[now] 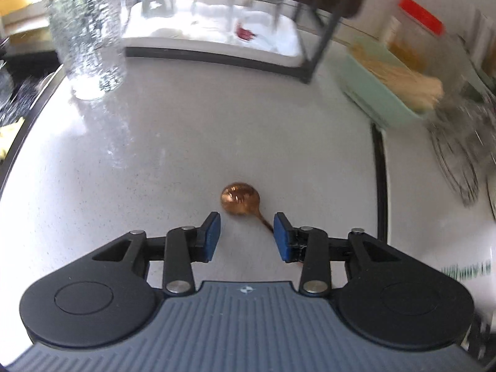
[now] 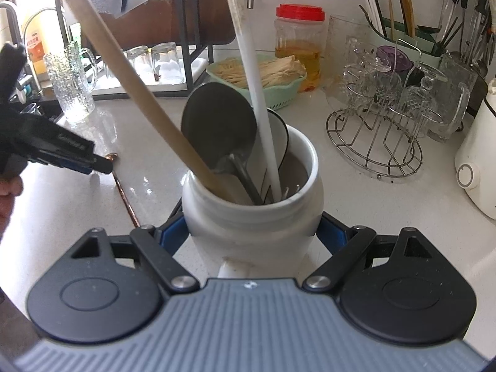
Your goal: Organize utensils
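Below, we view the counter point(image 1: 186, 142) through both wrist cameras. Our left claw point(image 1: 247, 235) stands moderately wide, its blue pads point(image 1: 213, 235) apart with nothing pressed between them. A copper spoon point(image 1: 240, 200) lies flat on the counter just ahead of this claw: the bowl sits beyond the fingertips, slightly nearer the left pad, and the handle runs back toward the right pad, passing under it. Whether a pad touches the handle we cannot tell.

From the right wrist we see the same left claw point(image 2: 93, 162) poised over the spoon point(image 2: 124, 189), whose bowl end shows just past the fingertips while its thin handle runs back along the counter point(image 2: 356, 210) to the left of our right claw point(image 2: 252, 235). Part of a hand point(image 2: 9, 190) shows at the left edge.

Our right claw is closed on a white jar point(image 2: 252, 217), one blue pad against each side of its body. The jar stands upright, directly between the fingers. It holds a wooden handle point(image 2: 130, 83) leaning left, a white handle point(image 2: 257, 93) rising almost straight, and a dark ladle point(image 2: 218, 124).

Farther ahead of the right claw stand a green basket point(image 2: 279, 93) and a red-lidded jar point(image 2: 299, 43); ahead and right, a wire rack point(image 2: 375, 145) with glasses.
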Available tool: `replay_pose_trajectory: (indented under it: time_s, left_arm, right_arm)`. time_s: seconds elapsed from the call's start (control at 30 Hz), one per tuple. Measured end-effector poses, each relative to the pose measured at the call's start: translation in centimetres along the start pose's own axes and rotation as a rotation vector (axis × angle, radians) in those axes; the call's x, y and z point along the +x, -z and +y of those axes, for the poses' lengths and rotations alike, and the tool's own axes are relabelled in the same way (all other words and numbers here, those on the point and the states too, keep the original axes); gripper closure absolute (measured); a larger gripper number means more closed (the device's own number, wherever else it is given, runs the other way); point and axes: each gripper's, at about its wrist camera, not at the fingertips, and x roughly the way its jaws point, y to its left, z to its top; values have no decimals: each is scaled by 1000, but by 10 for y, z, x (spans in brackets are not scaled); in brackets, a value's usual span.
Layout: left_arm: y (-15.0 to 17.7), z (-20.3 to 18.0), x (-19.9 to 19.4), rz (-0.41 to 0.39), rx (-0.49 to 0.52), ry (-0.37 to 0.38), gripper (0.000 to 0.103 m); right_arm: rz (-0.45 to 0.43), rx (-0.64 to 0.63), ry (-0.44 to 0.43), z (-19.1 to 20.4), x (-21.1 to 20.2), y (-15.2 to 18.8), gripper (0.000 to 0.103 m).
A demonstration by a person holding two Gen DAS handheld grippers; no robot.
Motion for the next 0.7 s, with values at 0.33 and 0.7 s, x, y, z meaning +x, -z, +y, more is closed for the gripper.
replay_pose_trajectory:
  time_s: [0.33, 0.7]
  left_arm:
    - [-19, -25, 23, -16, 28, -179, 54]
    - [-31, -32, 31, 28, 54, -214, 74]
  right_arm:
    - [-2, 10, 9, 2, -4, 3, 13]
    - [-9, 8, 11, 2, -4, 4, 13]
